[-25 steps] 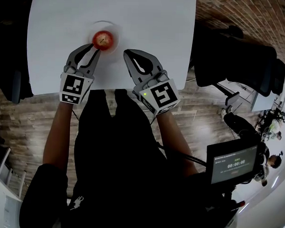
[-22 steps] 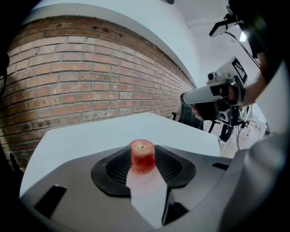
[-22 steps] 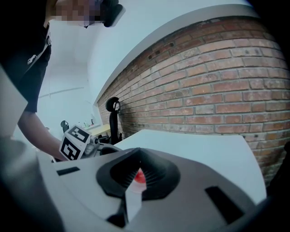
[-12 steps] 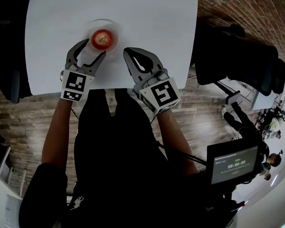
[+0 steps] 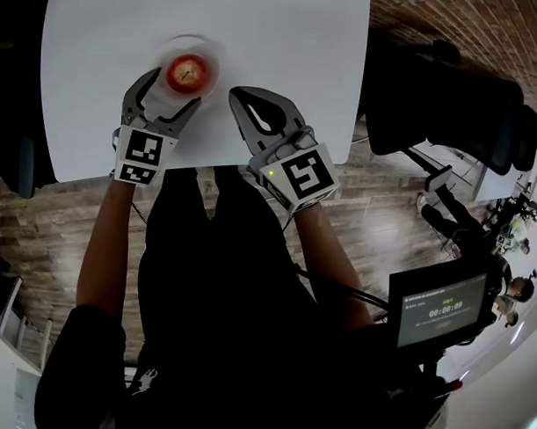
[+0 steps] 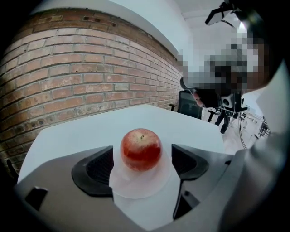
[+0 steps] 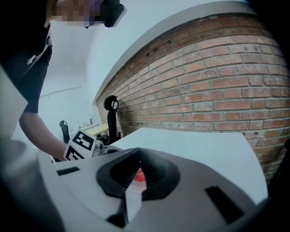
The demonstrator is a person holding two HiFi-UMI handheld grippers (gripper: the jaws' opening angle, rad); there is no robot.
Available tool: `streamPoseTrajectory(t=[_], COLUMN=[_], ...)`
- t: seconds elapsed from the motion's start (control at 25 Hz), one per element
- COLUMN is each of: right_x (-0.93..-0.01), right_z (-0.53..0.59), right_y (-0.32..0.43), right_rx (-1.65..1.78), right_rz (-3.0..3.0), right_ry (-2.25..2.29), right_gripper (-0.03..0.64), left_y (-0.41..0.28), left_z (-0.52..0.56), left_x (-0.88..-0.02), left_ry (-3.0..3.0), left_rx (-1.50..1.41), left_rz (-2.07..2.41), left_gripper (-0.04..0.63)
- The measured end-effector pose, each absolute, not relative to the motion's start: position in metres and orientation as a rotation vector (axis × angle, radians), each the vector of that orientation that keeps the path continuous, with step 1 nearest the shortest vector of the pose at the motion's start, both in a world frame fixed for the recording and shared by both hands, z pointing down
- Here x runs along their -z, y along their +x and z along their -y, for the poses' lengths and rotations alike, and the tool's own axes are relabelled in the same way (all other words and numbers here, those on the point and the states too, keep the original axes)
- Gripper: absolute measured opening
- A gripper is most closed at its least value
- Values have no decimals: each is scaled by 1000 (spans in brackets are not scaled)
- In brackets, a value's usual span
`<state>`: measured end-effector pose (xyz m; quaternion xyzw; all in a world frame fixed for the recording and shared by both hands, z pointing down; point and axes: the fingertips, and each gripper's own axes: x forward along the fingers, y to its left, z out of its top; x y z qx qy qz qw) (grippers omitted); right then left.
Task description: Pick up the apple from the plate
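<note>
A red apple rests on a small white plate at the near left of the white table. My left gripper reaches over the plate's near rim. Its jaws are opening, with the apple between them. Both dark pads stand a little off the apple's sides. My right gripper hovers over the table to the right of the plate, shut and empty. A sliver of the apple shows red past its closed jaws.
The table's near edge runs under both grippers. A brick wall stands behind the table, and black office chairs are at the right. A small screen hangs at the lower right.
My left gripper's jaws have spread wide and sunk down on either side of the apple. The apple stays on the plate. The right gripper has kept still.
</note>
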<state>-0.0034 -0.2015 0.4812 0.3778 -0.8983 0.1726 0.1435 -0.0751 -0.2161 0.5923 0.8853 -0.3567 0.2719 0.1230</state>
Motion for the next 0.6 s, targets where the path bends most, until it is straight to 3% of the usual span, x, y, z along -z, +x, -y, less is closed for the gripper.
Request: streamPoseTrajectory(t=[0.24,0.6], right_x=[-484,-485], right_z=[200,201], right_y=[-1,-2], right_rx=[-505,-515], right_rz=[2576,2563], right_ry=[1090,1093], right_gripper=[3,3], left_y=[-69,-66], left_z=[221,229], left_x=[-599,-611], left_ry=[2585,2587], left_rx=[-807,-840], left_rz=[1040,1019], left_gripper=[466,471])
